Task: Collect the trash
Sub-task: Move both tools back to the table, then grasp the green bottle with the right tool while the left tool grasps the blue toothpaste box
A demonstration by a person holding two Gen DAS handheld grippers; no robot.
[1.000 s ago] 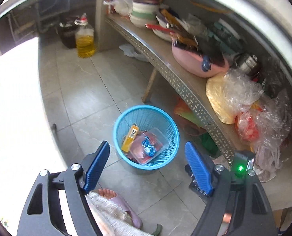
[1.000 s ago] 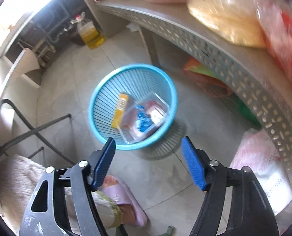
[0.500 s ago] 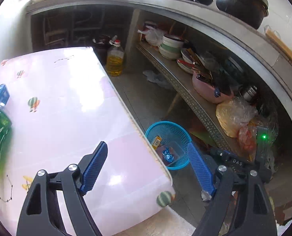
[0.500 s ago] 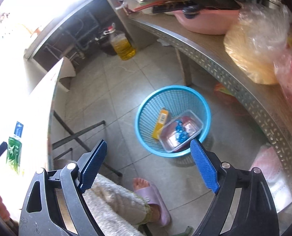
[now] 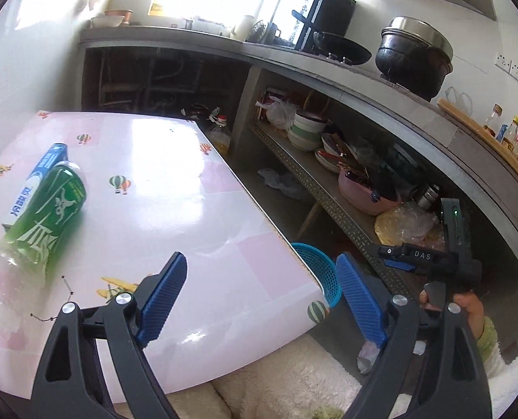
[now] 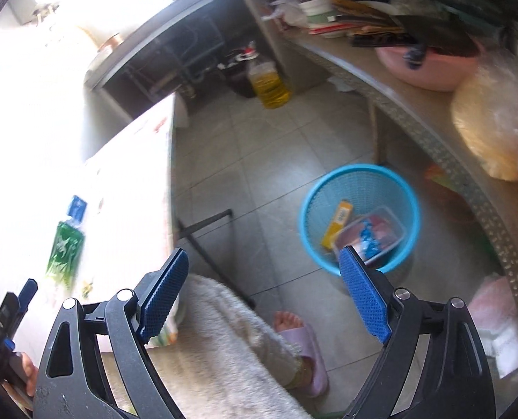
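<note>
Holding nothing, the opening left gripper [image 5: 257,300] and spread right gripper [image 6: 264,295] left the green bottle [image 5: 45,216] and blue box [image 5: 47,162] tabled, with the basket [image 6: 360,174] partly filled.

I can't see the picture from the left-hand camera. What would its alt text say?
An empty left gripper, jaws opening, hovers over a pink table where a green plastic bottle lies beside a blue box. Past the table's edge, a blue basket stands on the floor below cluttered kitchen shelves.
</note>
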